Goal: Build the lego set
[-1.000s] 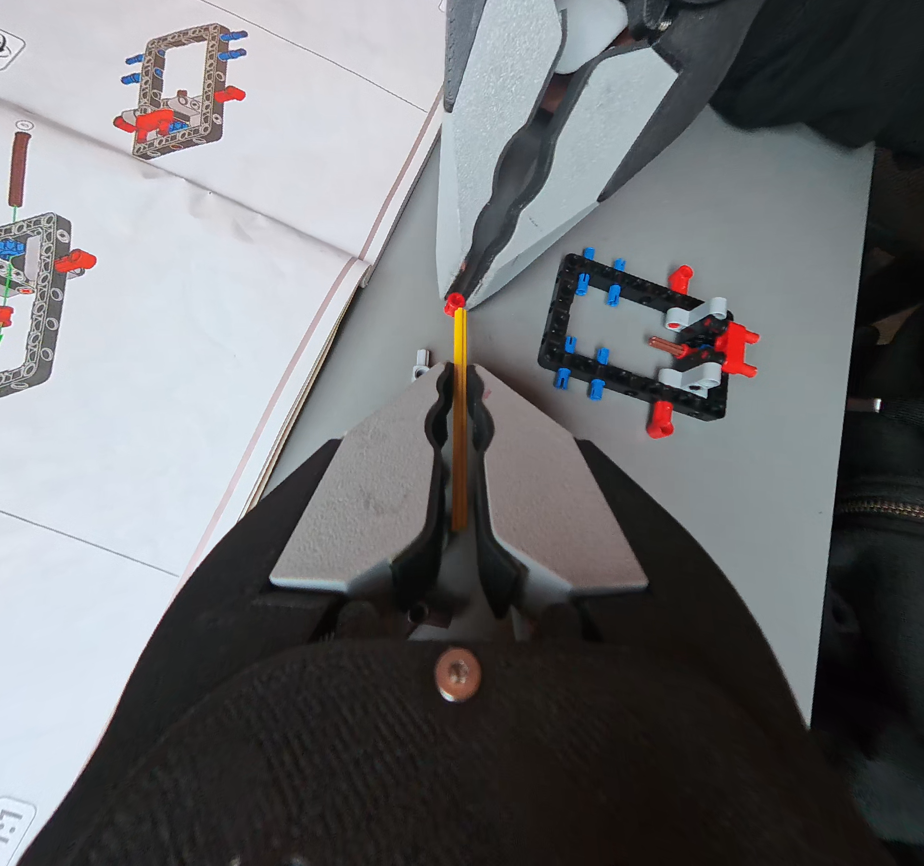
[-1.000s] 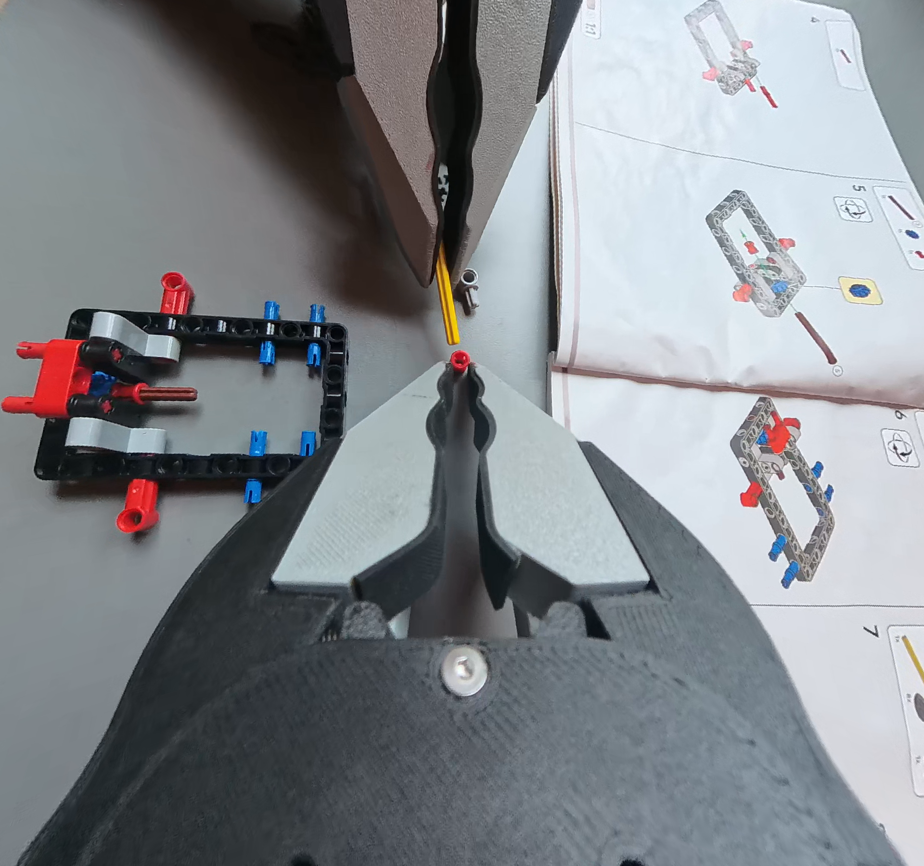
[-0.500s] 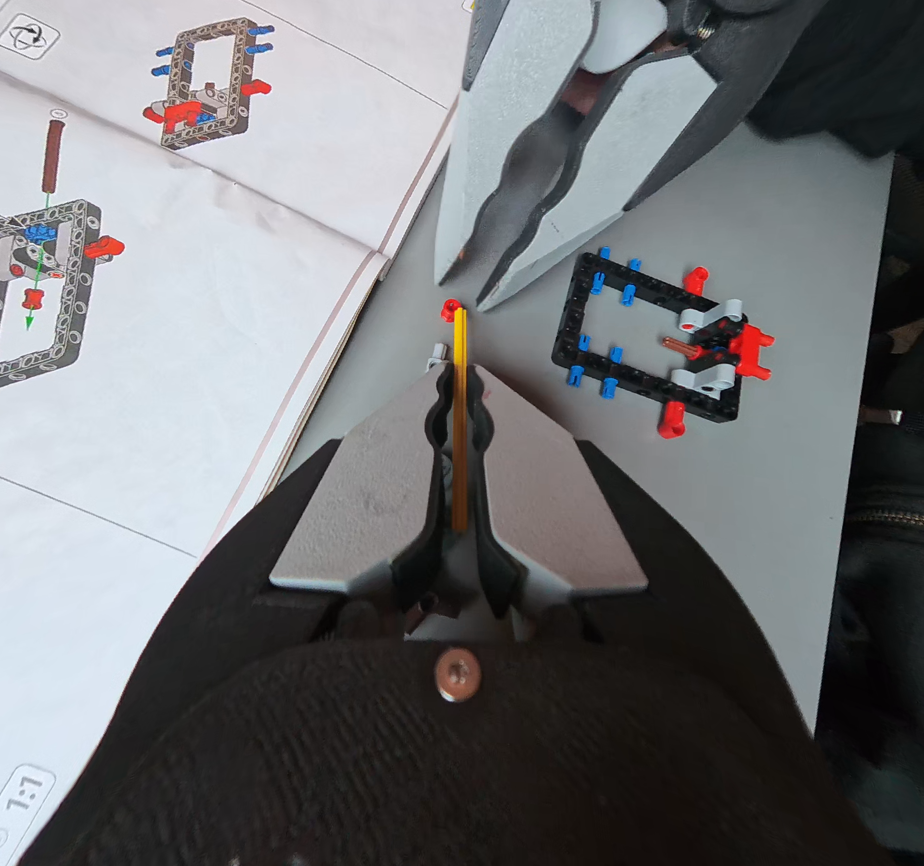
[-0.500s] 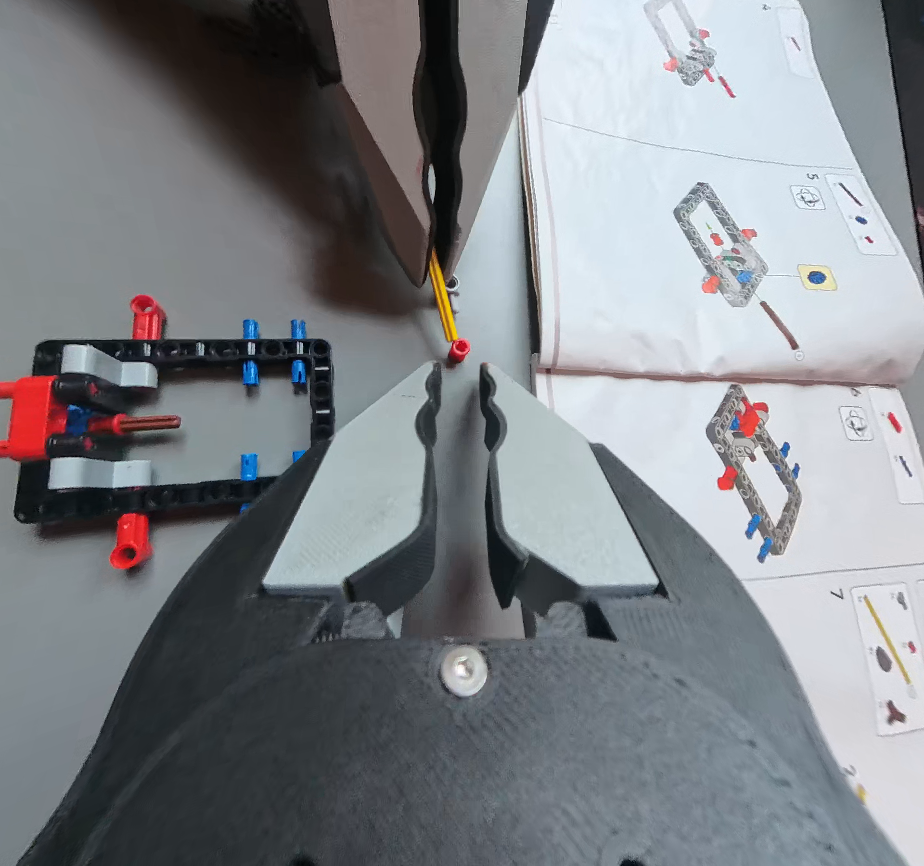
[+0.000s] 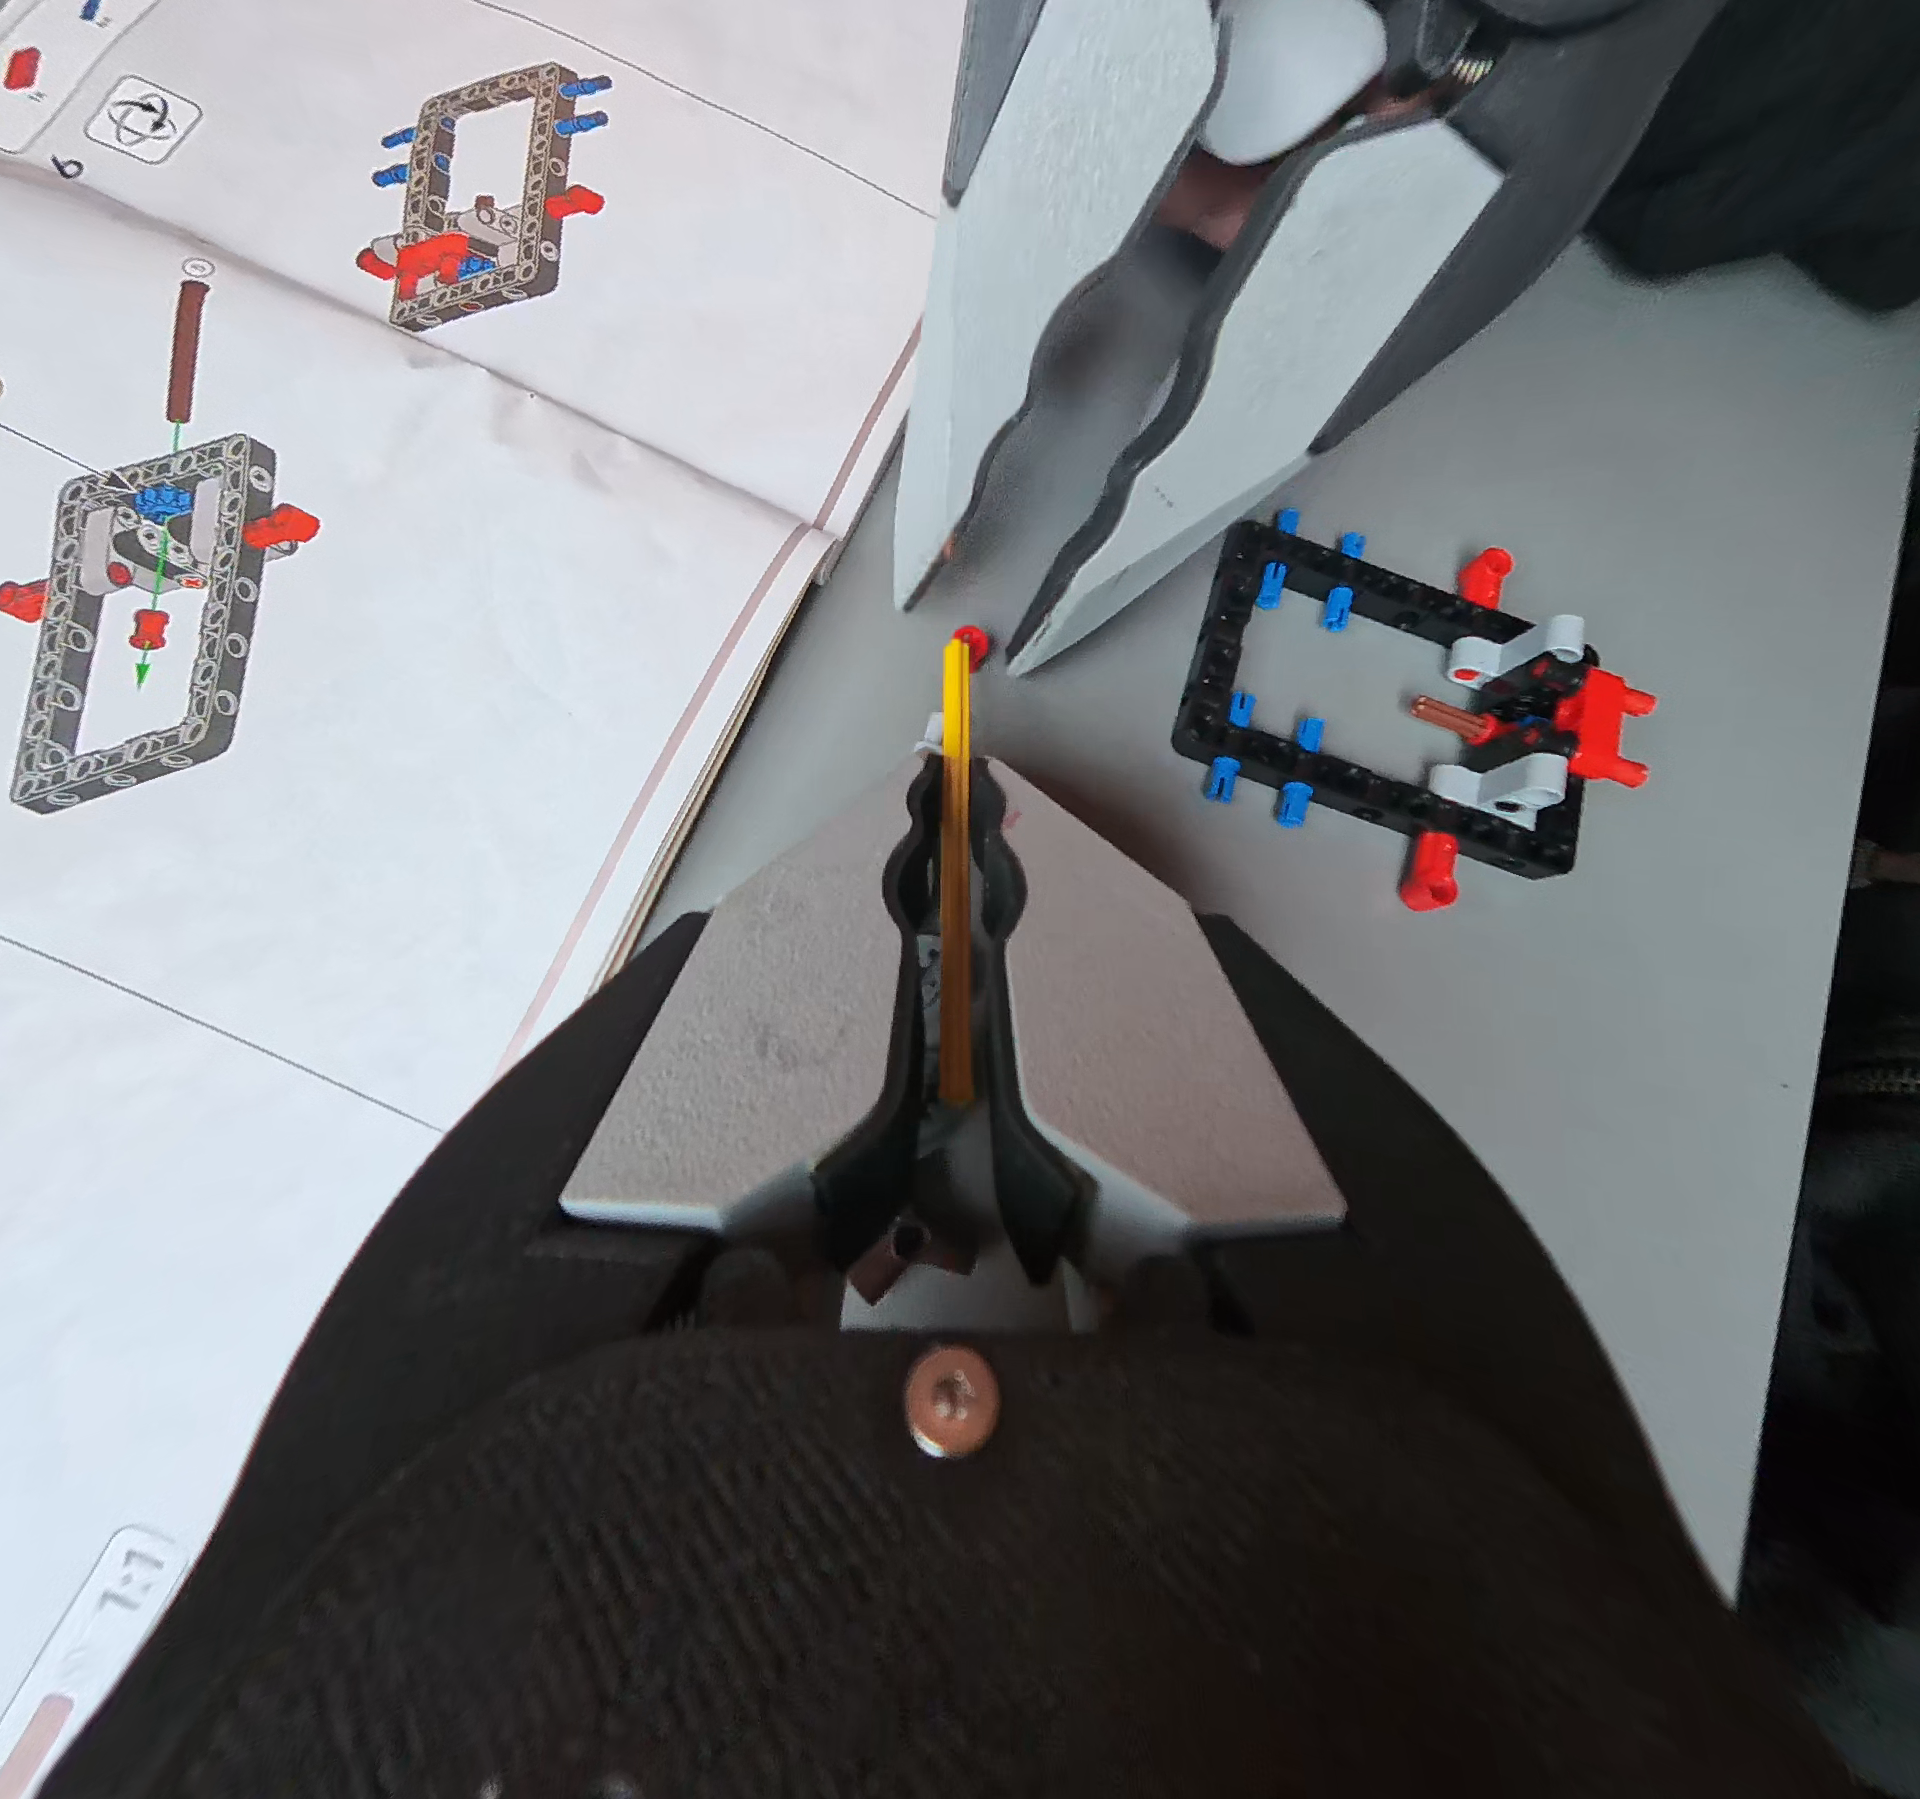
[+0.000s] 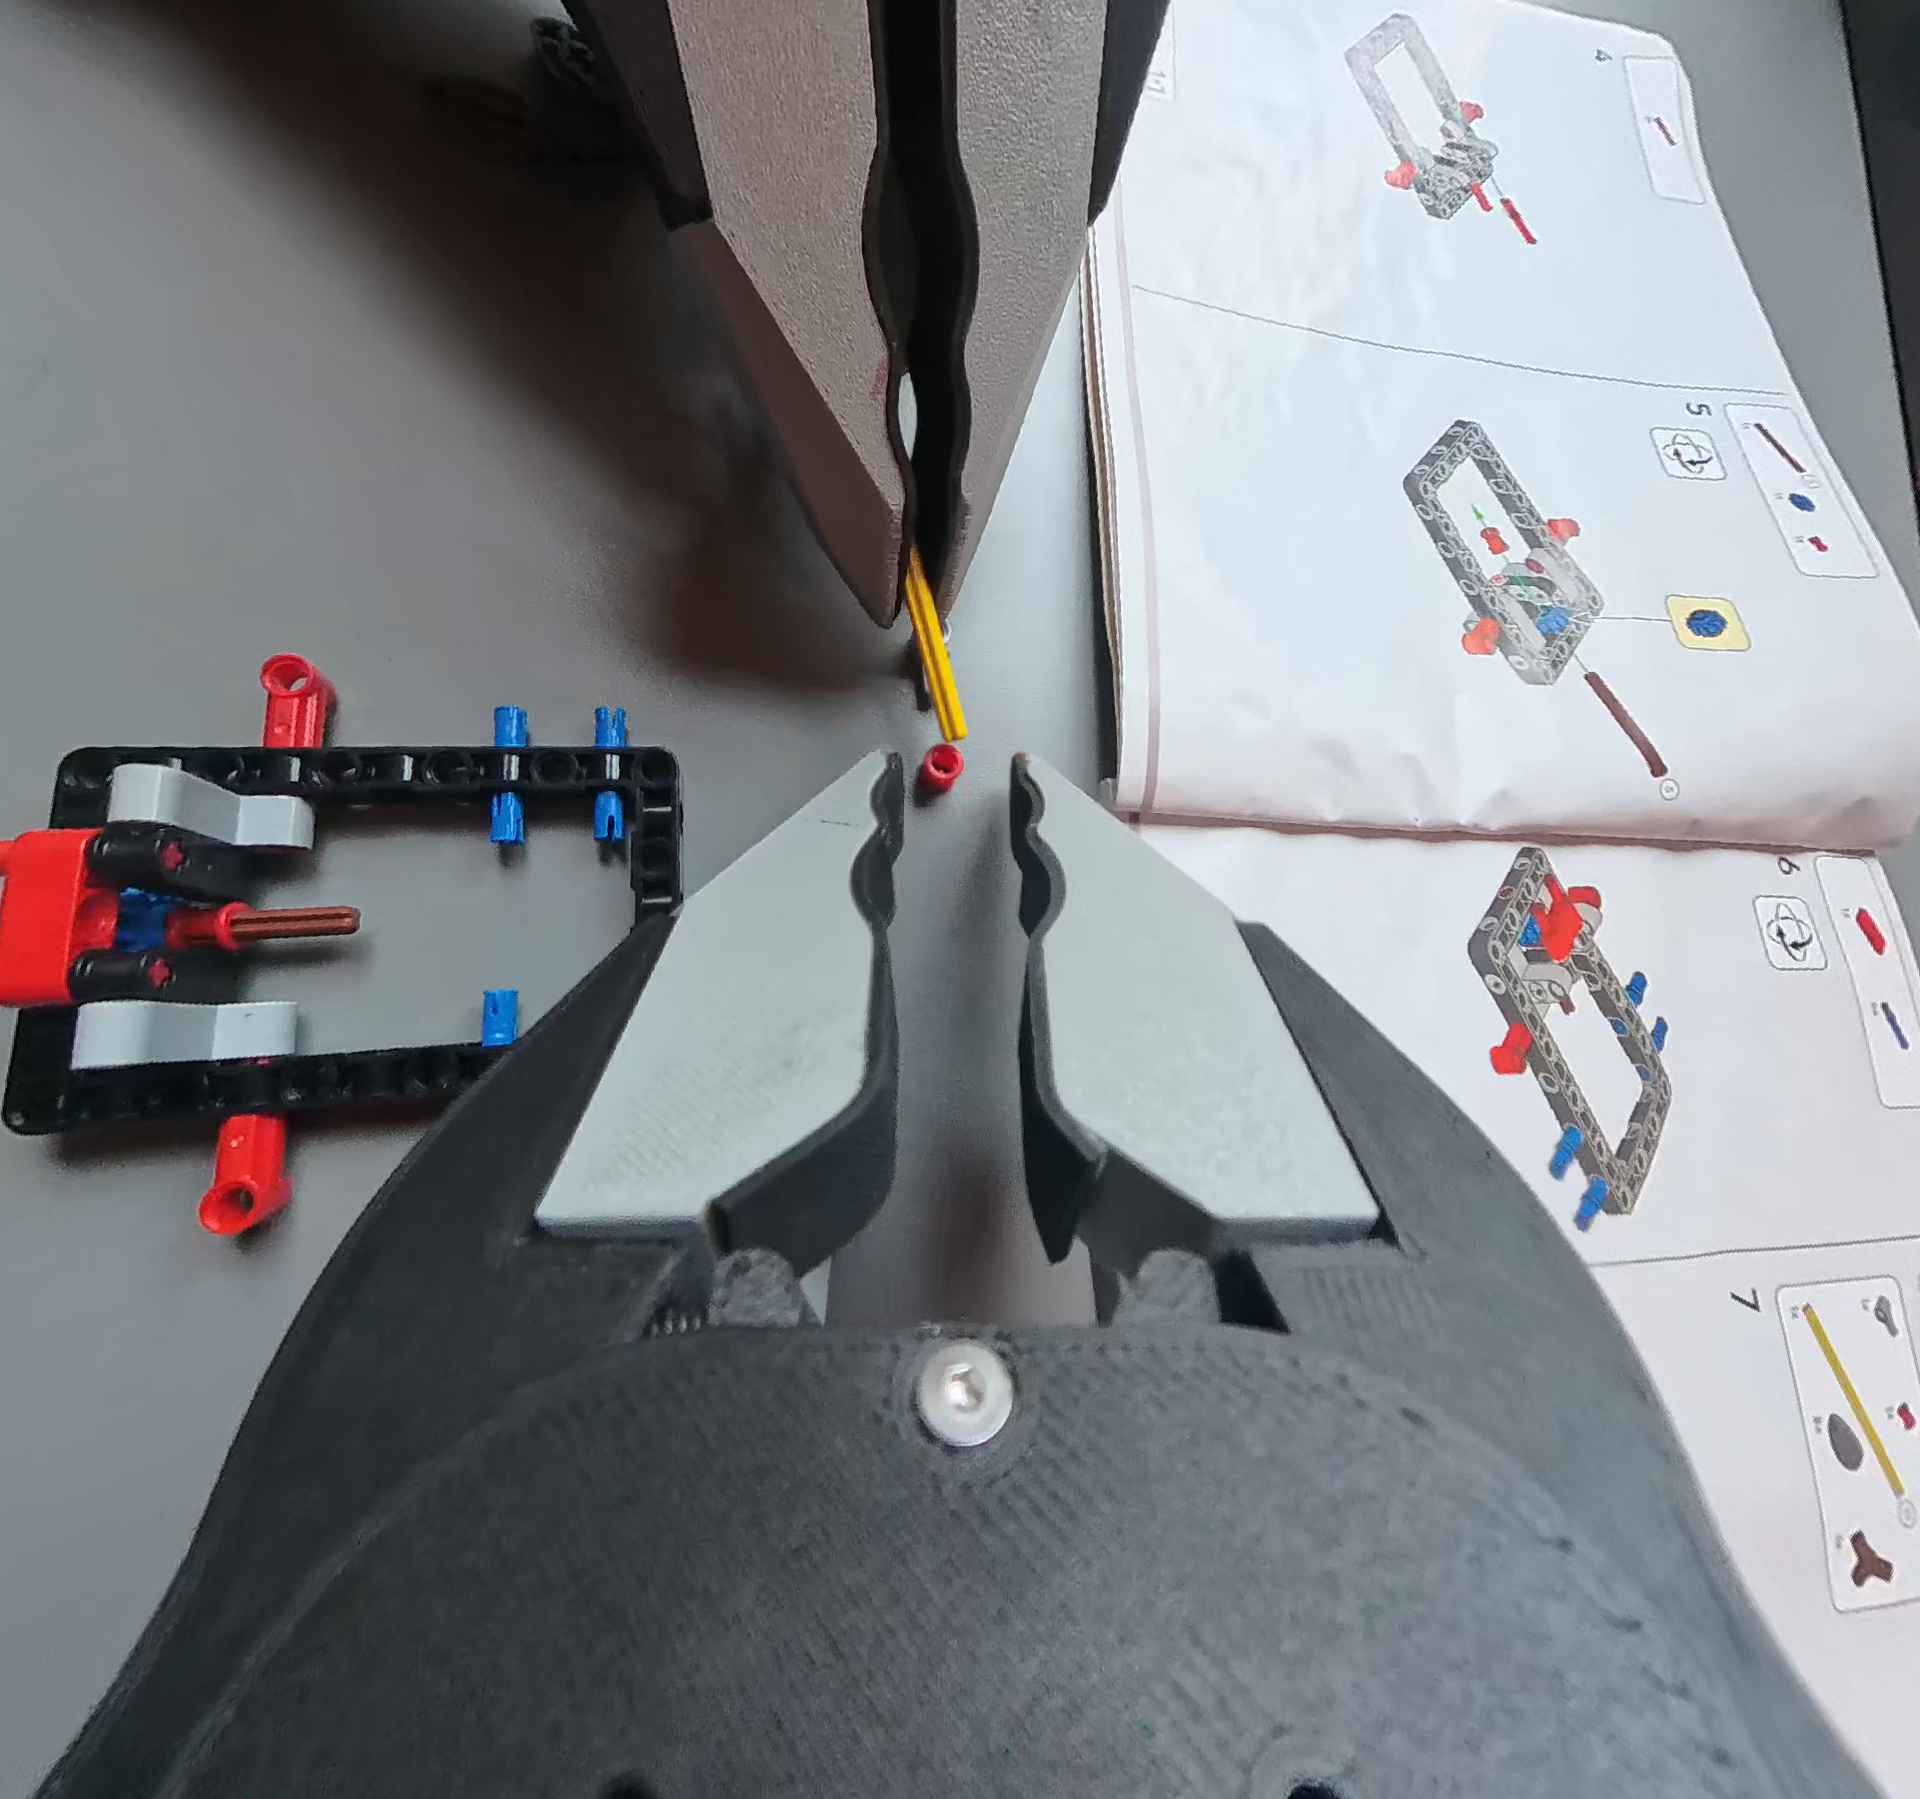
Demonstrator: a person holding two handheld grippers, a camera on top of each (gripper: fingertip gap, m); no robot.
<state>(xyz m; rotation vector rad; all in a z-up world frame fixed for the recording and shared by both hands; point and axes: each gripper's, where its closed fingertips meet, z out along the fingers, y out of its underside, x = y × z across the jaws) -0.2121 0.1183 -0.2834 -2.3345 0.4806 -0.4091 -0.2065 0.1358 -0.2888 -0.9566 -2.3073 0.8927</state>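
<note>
Two grippers meet tip to tip above the grey surface [image 5: 1455, 1178]. The left gripper [image 5: 954, 762] is clenched on a thin yellow axle [image 5: 956, 700], whose free end pokes out toward a tiny red bush [image 6: 940, 769] lying just beside it. The right gripper [image 6: 956, 778] has its fingers [image 6: 769, 970] spread apart, holding nothing. Light, hard and slick, the bush would likely squirt away if pinched off-centre; gripping its round sides squarely seems best. The black frame assembly [image 5: 1382, 700] sits well apart, opposite the instruction booklet [image 5: 436, 502].
</note>
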